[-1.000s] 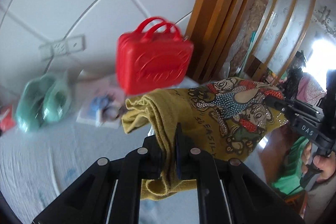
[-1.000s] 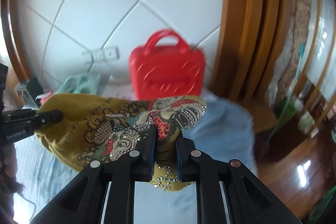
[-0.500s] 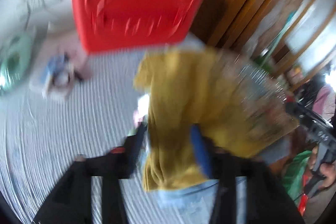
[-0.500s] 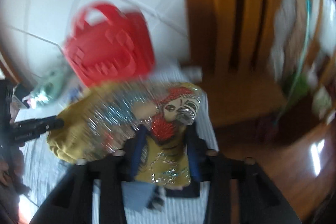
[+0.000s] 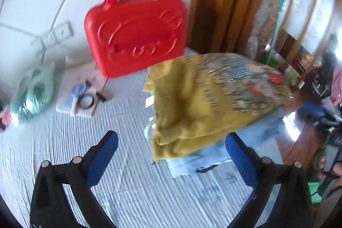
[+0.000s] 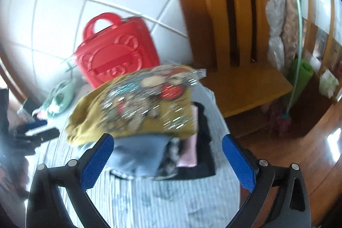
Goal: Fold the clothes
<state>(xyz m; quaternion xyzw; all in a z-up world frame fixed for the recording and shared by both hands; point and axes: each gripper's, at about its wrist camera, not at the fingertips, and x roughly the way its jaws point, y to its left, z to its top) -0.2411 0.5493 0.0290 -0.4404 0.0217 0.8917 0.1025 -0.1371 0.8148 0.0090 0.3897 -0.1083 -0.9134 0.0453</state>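
both tongs are spread wide with nothing between the blue pads. the left tongs (image 5: 171, 149) sit at the bottom of the left wrist view, and the right tongs (image 6: 167, 153) at the bottom of the right wrist view.

the folded mustard shirt (image 5: 205, 104) with the sequinned cartoon print lies right of centre in the left view, on top of a pale blue garment (image 5: 215, 155) that pokes out below its lower edge. in the right view the shirt (image 6: 136, 108) fills the middle of the frame, its near edge just above the left pad; the blue garment (image 6: 139, 153) shows under it, with pink and dark folded pieces (image 6: 198, 142) at its right side. the stack rests on a striped white bed cover (image 5: 64, 142).

a red case (image 5: 136, 35) stands behind the shirt at upper centre, close to its far edge. a mint green bag (image 5: 32, 93) lies at the far left. bare cover runs from the stack's left edge across the lower left of the frame. the stack's right edge is near the side of the bed, where wooden floor (image 6: 316, 142) shows at lower right.
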